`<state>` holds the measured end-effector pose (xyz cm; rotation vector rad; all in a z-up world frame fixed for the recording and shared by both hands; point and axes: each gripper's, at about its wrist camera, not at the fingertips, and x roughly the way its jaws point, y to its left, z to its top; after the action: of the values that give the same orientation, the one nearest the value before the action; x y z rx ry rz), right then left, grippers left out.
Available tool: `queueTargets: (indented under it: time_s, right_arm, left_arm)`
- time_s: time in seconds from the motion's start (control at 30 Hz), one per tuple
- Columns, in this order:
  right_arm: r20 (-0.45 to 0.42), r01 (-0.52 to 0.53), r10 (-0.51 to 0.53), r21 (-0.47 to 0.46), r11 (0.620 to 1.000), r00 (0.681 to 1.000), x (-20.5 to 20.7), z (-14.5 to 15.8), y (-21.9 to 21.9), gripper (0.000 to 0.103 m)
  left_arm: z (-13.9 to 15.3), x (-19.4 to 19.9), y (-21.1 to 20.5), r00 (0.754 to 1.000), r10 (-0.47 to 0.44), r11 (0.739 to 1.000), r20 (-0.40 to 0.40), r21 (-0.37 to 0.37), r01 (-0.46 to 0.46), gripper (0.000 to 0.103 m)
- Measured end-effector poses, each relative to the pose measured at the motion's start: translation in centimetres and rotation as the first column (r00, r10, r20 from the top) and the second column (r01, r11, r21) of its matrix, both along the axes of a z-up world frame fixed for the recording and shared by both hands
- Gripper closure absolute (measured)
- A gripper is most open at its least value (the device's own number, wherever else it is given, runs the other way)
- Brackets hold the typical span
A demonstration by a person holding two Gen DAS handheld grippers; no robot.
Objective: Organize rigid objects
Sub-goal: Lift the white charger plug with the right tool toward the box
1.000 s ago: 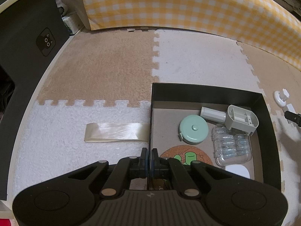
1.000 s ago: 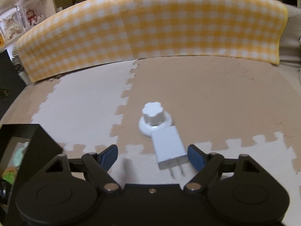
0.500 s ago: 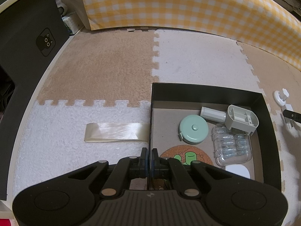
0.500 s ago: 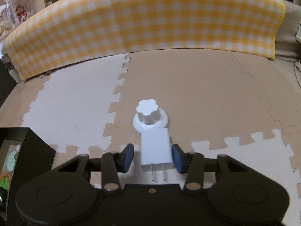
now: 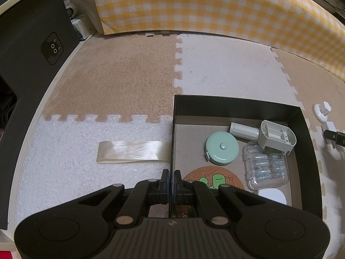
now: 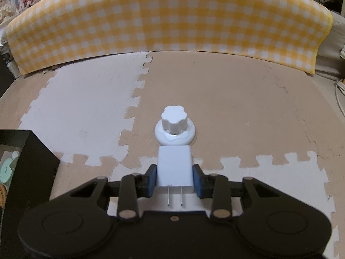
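My right gripper point(image 6: 174, 180) is shut on a white plug charger point(image 6: 174, 168), its blue pads against both sides and its prongs pointing back at the camera. A white knob on a round base point(image 6: 174, 128) stands just beyond it. My left gripper point(image 5: 170, 180) is shut on the left wall of the black box point(image 5: 237, 105). The box holds a mint tape measure point(image 5: 222, 147), a grey holder point(image 5: 277, 135), a clear case point(image 5: 265, 168), a cork coaster point(image 5: 213, 178) and a white pad point(image 5: 272, 196). The charger point(image 5: 330, 127) and knob point(image 5: 322, 110) also show right of the box.
A cream ribbon point(image 5: 131, 152) lies on the white mat left of the box. A black board point(image 5: 32, 49) leans at the far left. A yellow checked cloth point(image 6: 168, 19) walls the far side. The box corner point(image 6: 25, 161) stands left of my right gripper.
My right gripper has moved forward around the charger and closed on it. The left gripper and the box have not moved.
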<state>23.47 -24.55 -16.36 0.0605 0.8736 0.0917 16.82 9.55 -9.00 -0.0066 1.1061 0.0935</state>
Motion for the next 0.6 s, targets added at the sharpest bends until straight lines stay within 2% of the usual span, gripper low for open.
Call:
queueTargets:
  time_s: [0.1, 0.33, 0.47, 0.6]
  right_arm:
    - [0.04, -0.001, 0.0, 0.022, 1.0, 0.999, 0.0, 1.1, -0.2, 0.067]
    - [0.161, -0.048, 0.02, 0.173, 0.984, 0.987, -0.4, 5.5, 1.0, 0.067]
    - [0.181, -0.118, 0.068, 0.28, 0.953, 0.981, -0.9, 7.6, 3.0, 0.067]
    - [0.147, -0.175, 0.128, 0.385, 0.906, 0.981, -1.4, 8.4, 5.9, 0.067]
  left_arm:
    - [0.0, 0.0, 0.0, 1.0, 0.001, 1.0, 0.0, -0.001, -0.001, 0.101]
    - [0.0, 0.0, 0.0, 1.0, 0.001, 1.0, 0.0, -0.001, -0.001, 0.101]
    - [0.0, 0.0, 0.0, 1.0, 0.0, 1.0, 0.0, 0.0, 0.0, 0.101]
    - [0.0, 0.0, 0.0, 1.0, 0.0, 1.0, 0.0, 0.0, 0.0, 0.101]
